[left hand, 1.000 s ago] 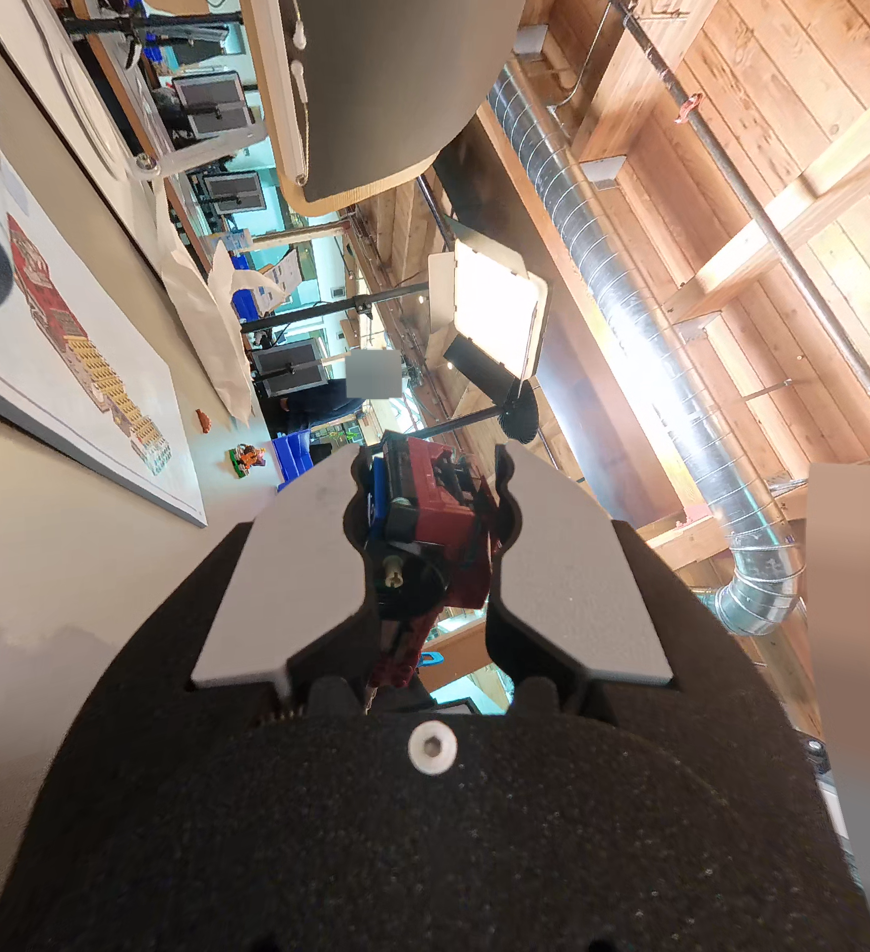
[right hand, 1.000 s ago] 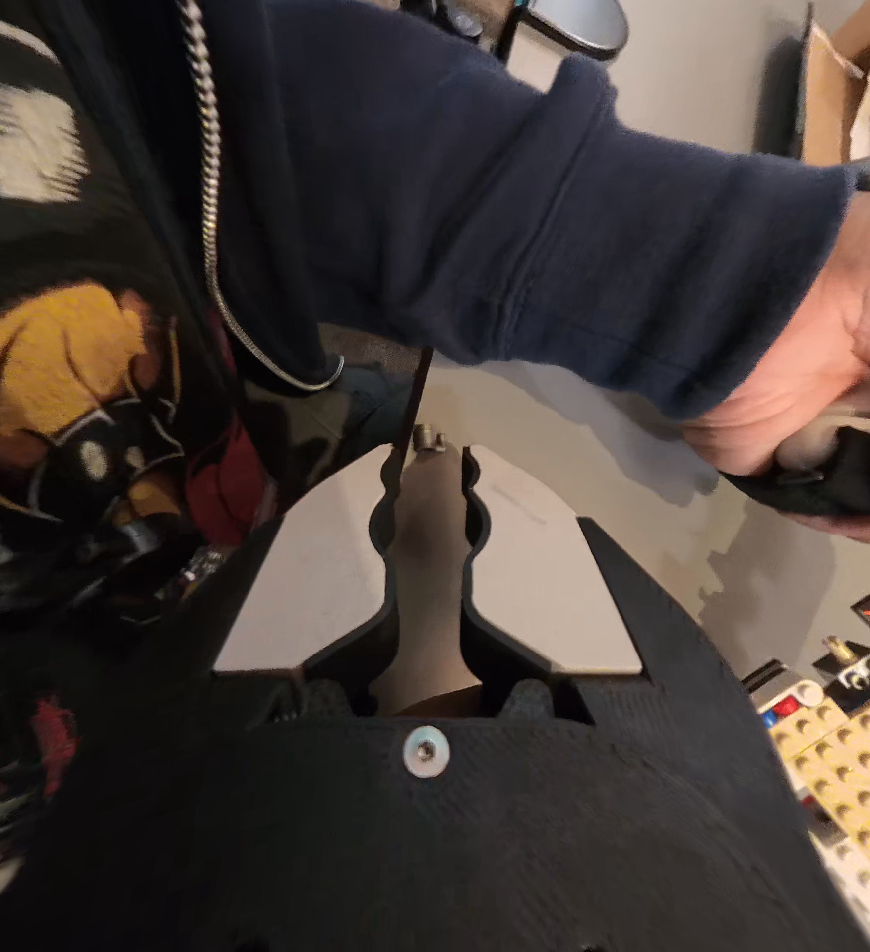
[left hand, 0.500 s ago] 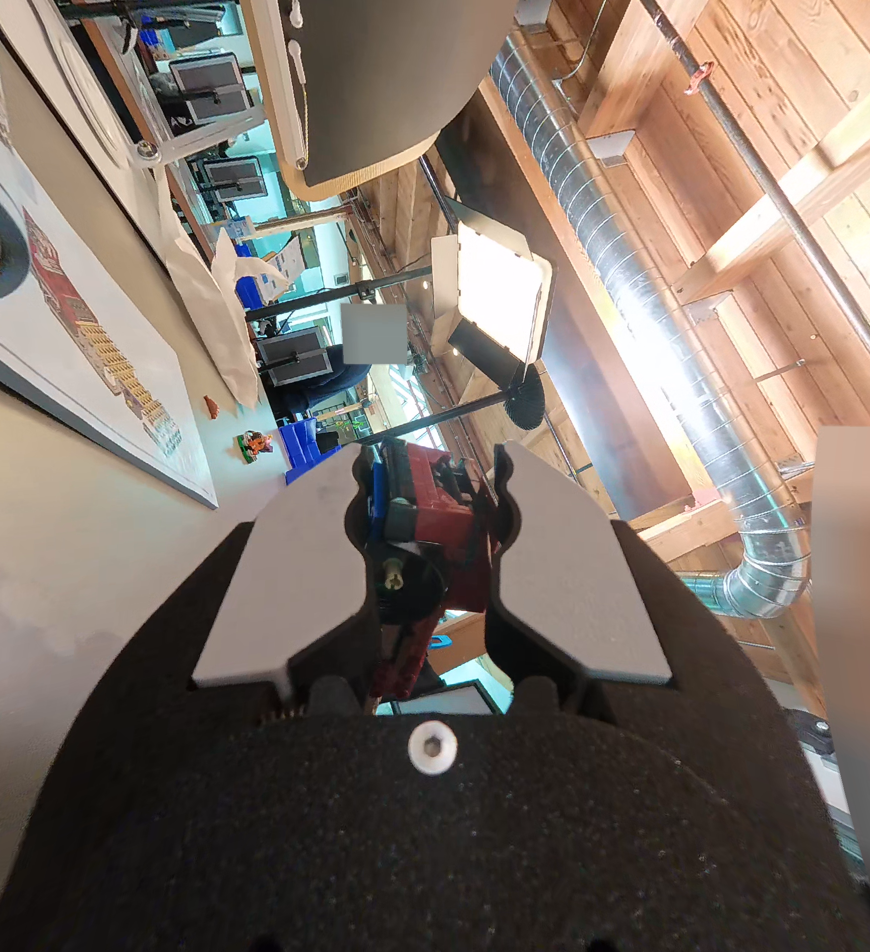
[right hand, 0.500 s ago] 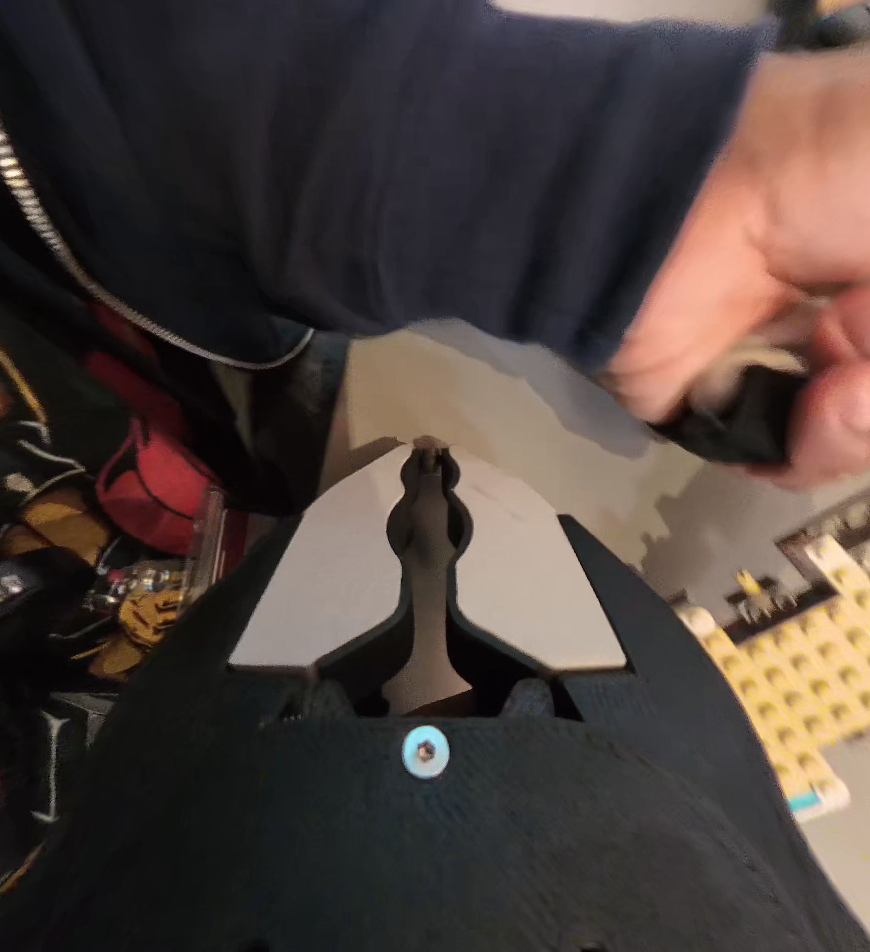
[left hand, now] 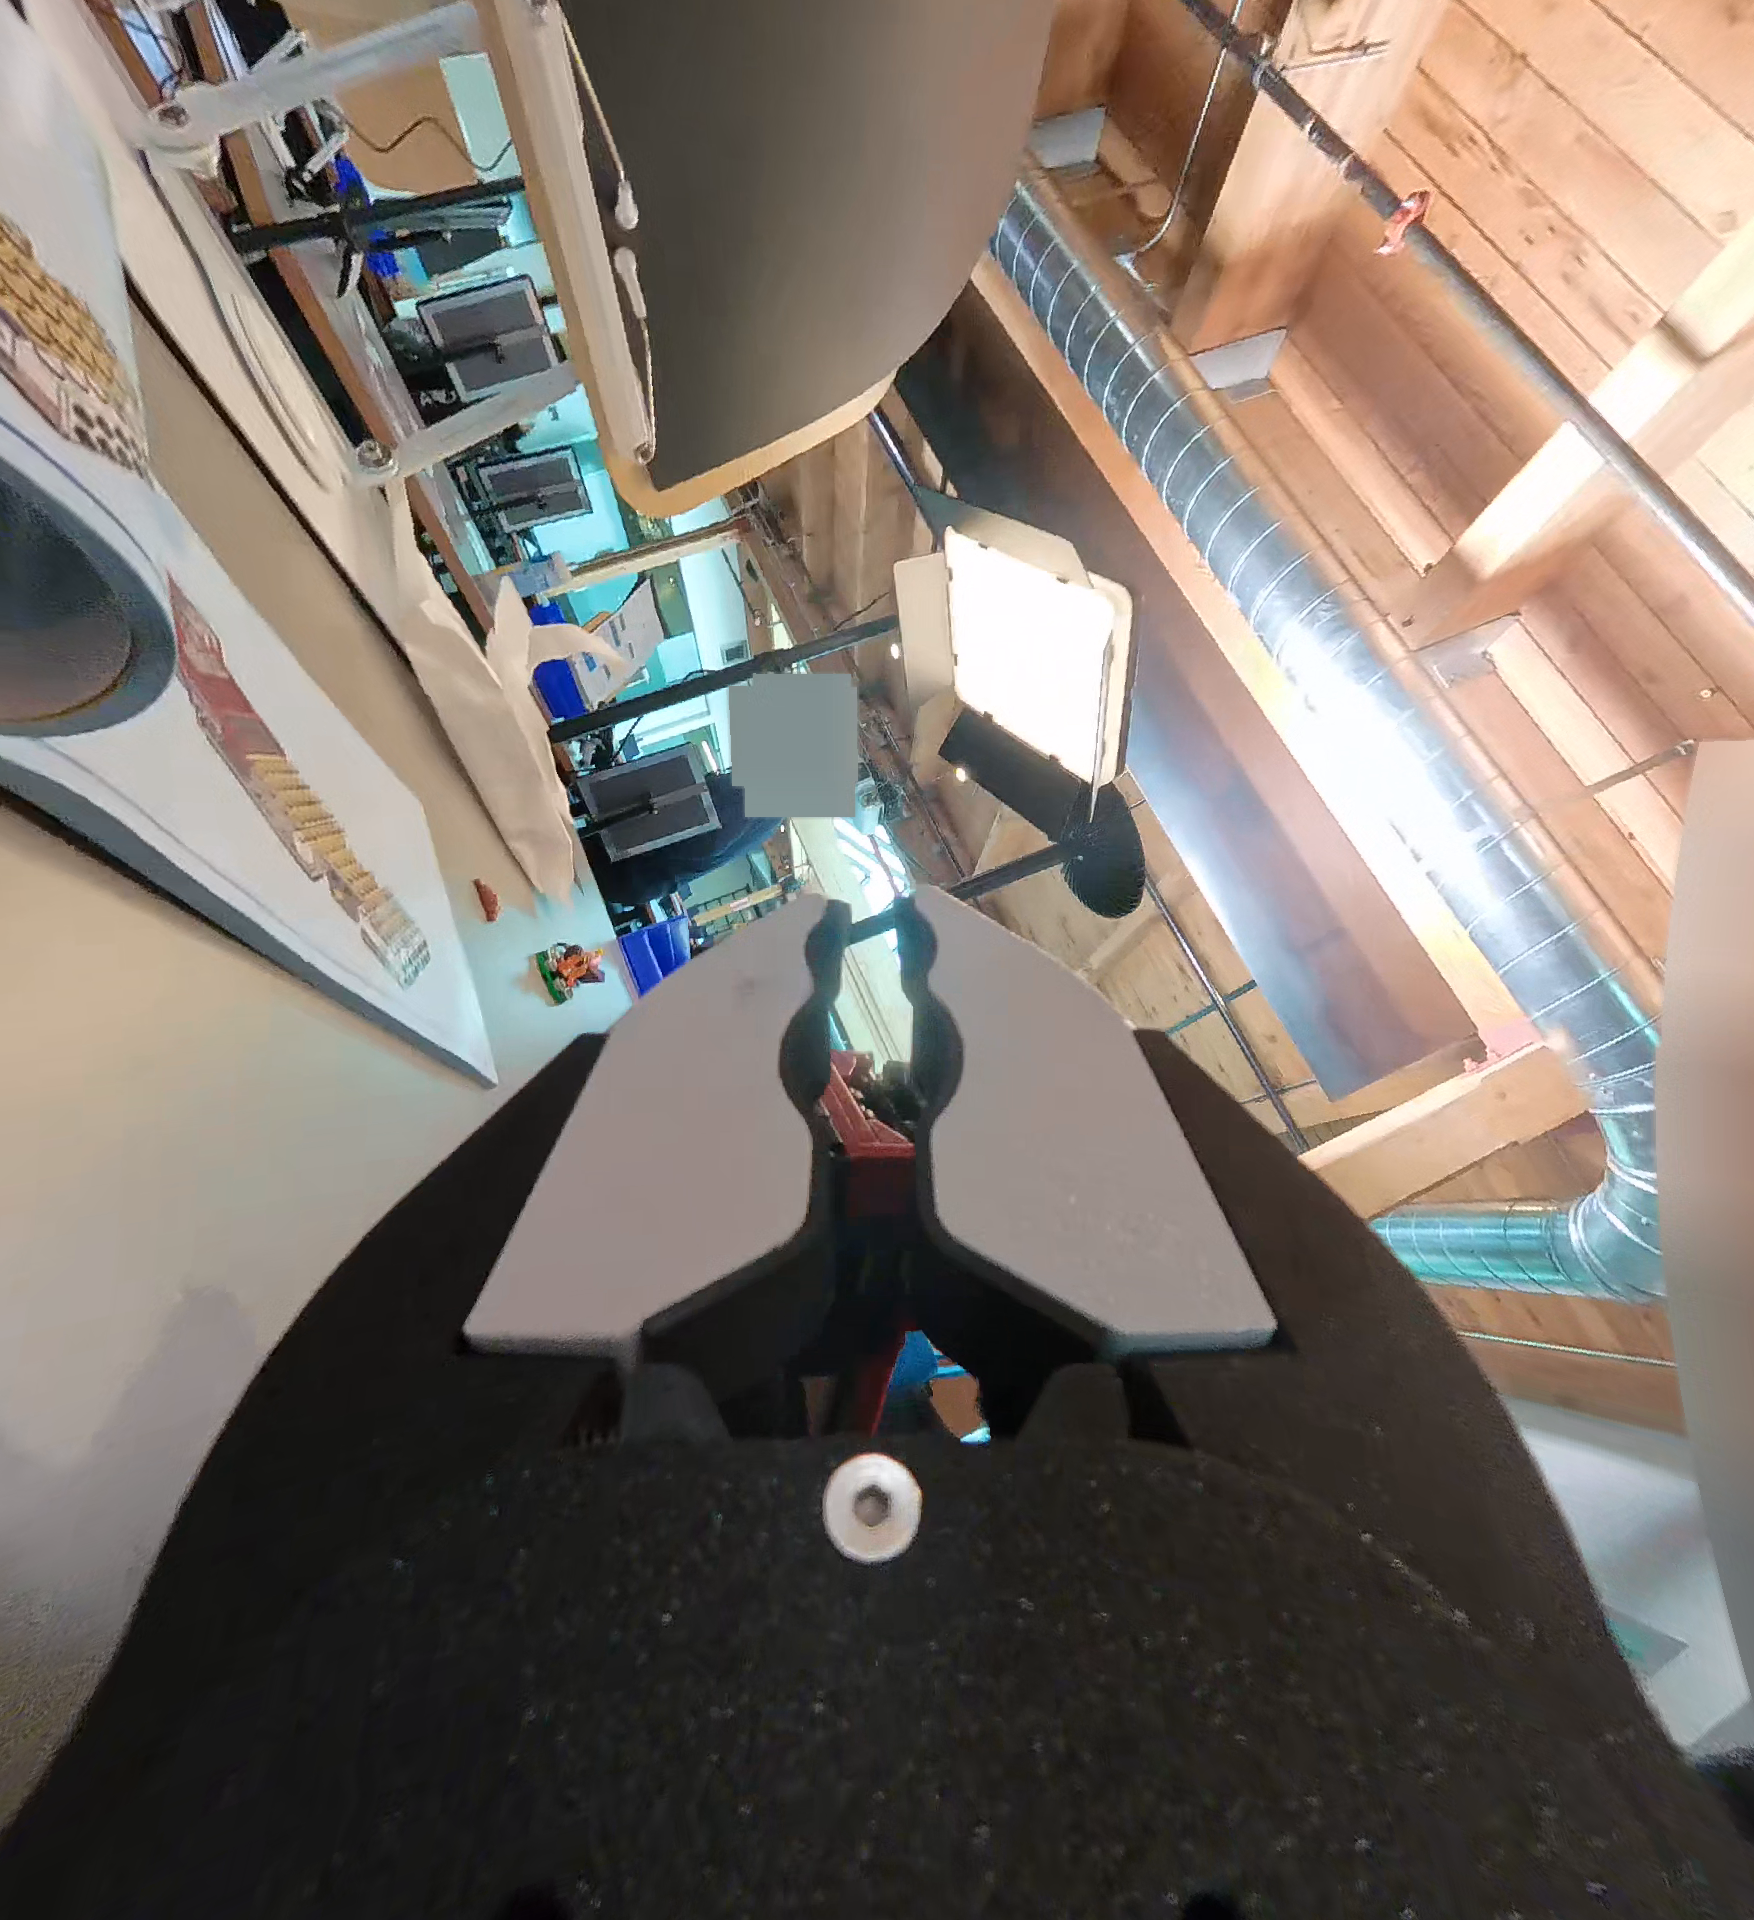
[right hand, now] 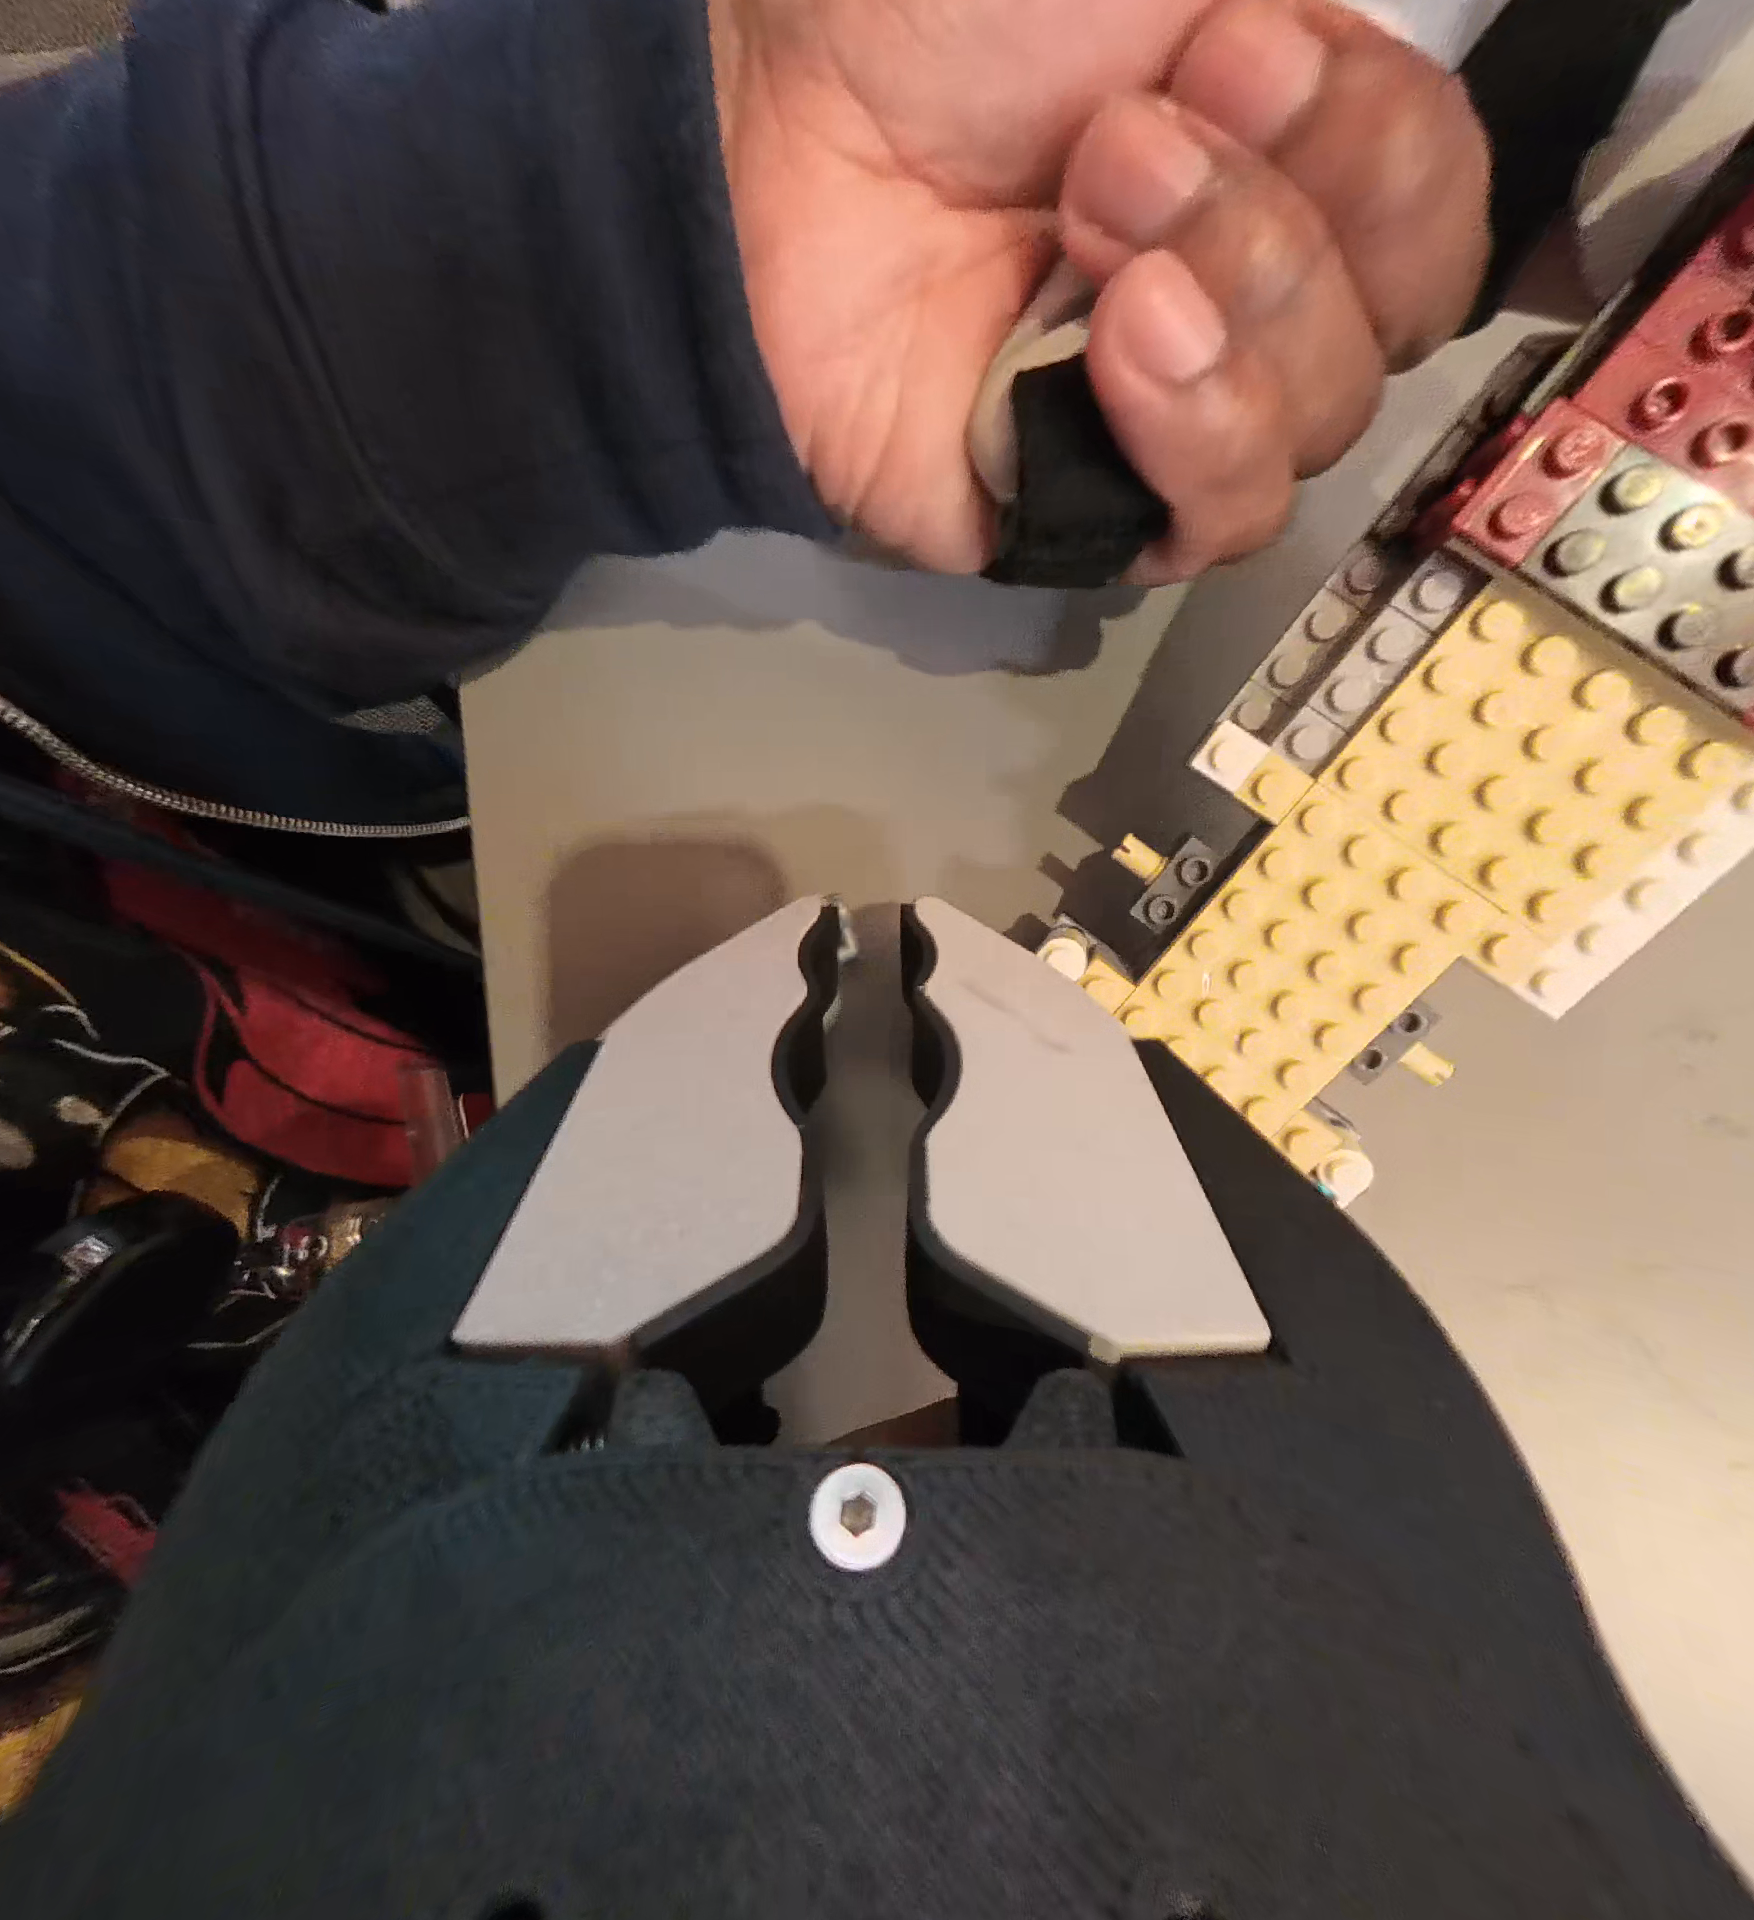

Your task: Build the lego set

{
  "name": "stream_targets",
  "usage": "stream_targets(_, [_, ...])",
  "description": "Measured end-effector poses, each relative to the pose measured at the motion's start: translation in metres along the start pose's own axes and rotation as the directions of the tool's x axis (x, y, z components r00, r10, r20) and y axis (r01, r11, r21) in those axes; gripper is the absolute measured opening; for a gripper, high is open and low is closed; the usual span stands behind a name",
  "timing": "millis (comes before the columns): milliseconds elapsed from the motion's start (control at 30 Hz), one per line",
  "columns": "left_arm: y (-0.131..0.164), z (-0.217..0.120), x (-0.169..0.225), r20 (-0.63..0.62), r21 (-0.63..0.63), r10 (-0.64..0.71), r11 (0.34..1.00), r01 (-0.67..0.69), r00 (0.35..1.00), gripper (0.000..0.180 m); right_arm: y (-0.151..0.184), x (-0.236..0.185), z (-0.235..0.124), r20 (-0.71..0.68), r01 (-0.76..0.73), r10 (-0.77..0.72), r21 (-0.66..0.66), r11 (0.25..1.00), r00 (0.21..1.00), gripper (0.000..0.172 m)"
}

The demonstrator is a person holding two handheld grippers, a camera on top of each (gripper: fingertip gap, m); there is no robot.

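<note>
In the left wrist view my left gripper [left hand: 868,920] points up toward the ceiling. Its jaws stand close together and its tips are bare. A dark red brick assembly [left hand: 857,1117] sits deep between the fingers, near their base, and the pads close on it. In the right wrist view my right gripper [right hand: 871,920] hovers over the beige table [right hand: 644,748] with a narrow gap between its jaws. A tiny grey piece [right hand: 840,935] lies against the left fingertip only. A brick model with a tan studded plate [right hand: 1475,810] lies just to the right.
A hand [right hand: 1060,260] in a dark blue sleeve grips the other gripper's handle above my right gripper. Dark red and grey bricks [right hand: 1725,364] top the model, and a pin piece [right hand: 1169,873] sticks out of its near edge. A printed sheet [left hand: 260,790] lies on the table in the left wrist view. There is about 20 cm between the tips of the two grippers.
The left jaws have closed much further and the red assembly has slid back toward the finger bases. The right jaws pinched the tiny piece, then parted slightly, and the gripper swung toward the model.
</note>
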State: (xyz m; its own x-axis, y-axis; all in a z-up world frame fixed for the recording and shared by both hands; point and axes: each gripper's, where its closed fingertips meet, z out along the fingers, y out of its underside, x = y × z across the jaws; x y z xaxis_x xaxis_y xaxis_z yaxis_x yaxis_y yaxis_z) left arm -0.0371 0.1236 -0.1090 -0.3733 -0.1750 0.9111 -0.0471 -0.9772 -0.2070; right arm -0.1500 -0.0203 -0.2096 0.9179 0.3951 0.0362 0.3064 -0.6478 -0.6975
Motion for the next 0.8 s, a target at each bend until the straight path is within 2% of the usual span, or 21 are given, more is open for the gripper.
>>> stream_targets(200, [0.006,0.001,-0.020,0.136,-0.055,0.041,0.998,-0.034,0.990,0.018,0.001,0.008,-0.002,-0.021,-0.015,0.015,0.013,1.000,1.000,0.011])
stream_targets(300, [0.012,0.001,-0.034,0.210,-0.112,0.043,0.994,-0.020,0.977,0.028,0.004,0.012,-0.004,-0.039,-0.004,0.004,0.005,1.000,0.999,0.012])
stream_targets(433, [0.021,-0.003,-0.037,0.229,-0.226,0.056,0.974,-0.003,0.972,0.041,0.007,0.018,-0.007,-0.059,-0.005,0.005,0.013,1.000,0.998,0.012])
stream_targets(633, [0.033,-0.017,-0.041,0.253,-0.409,0.092,0.912,0.020,0.963,0.043,0.014,0.033,-0.014,-0.105,-0.008,0.012,0.038,0.999,0.994,0.011])
stream_targets(800, [0.045,-0.030,-0.045,0.294,-0.484,0.024,0.866,0.127,0.956,0.047,0.020,0.045,-0.020,-0.144,-0.038,0.048,0.071,0.997,0.988,0.010])
